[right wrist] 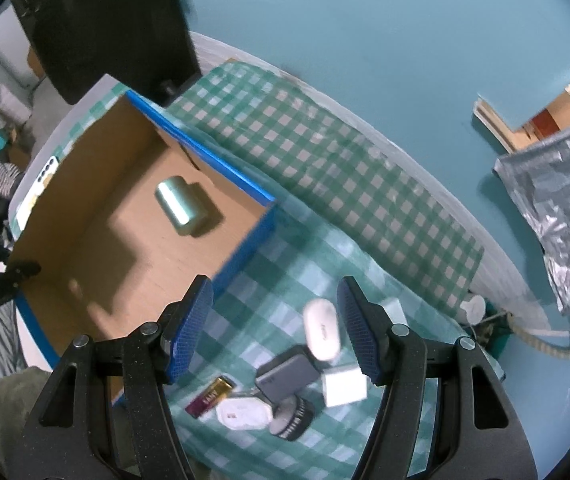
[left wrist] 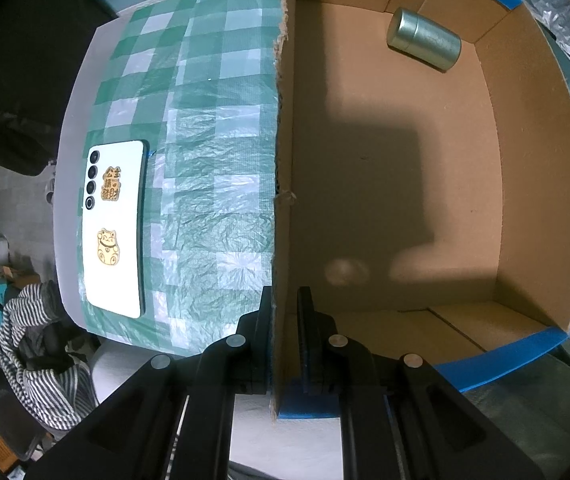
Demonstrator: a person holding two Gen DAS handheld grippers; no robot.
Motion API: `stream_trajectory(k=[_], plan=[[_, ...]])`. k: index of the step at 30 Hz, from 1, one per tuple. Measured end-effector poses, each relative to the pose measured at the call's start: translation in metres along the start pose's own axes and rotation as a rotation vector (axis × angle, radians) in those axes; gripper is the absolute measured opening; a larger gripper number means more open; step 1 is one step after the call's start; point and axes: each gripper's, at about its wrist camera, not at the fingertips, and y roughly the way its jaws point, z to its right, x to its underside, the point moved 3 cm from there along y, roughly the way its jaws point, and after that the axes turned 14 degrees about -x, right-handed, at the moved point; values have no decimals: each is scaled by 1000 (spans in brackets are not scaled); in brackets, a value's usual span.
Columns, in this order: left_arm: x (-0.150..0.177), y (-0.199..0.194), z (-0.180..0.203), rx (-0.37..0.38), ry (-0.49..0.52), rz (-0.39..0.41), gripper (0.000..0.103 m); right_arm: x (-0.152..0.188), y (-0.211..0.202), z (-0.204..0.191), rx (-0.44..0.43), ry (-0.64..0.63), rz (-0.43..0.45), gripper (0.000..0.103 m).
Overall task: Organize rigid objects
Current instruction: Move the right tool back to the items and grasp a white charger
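My left gripper (left wrist: 285, 312) is shut on the left wall of the cardboard box (left wrist: 283, 160); the box (right wrist: 85, 216) has blue rims. A silver metal tin (left wrist: 424, 38) lies on its side at the box's far end, also seen in the right wrist view (right wrist: 181, 206). My right gripper (right wrist: 275, 324) is open and empty above a cluster of small objects on the checked cloth: a white oval case (right wrist: 322, 329), a grey box (right wrist: 287, 374), a white cube (right wrist: 345, 388), a white adapter (right wrist: 243, 414), a battery (right wrist: 210, 396) and a black round lid (right wrist: 293, 418).
A white phone (left wrist: 114, 226) with gold stickers lies back up on the green checked tablecloth (left wrist: 213, 120) left of the box, near the table edge. A striped cloth (left wrist: 41, 352) hangs below. Crumpled silver foil (right wrist: 565, 208) is at the right. A small white cup (right wrist: 473, 307) stands at the table's far edge.
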Motion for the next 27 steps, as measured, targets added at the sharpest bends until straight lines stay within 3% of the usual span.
stream_trajectory(k=[13, 27], plan=[[2, 2, 1, -6, 1, 2, 10, 27, 5, 61, 39, 61, -35, 65], [8, 3, 1, -6, -15, 1, 10, 51, 67, 137, 107, 75, -130, 65]])
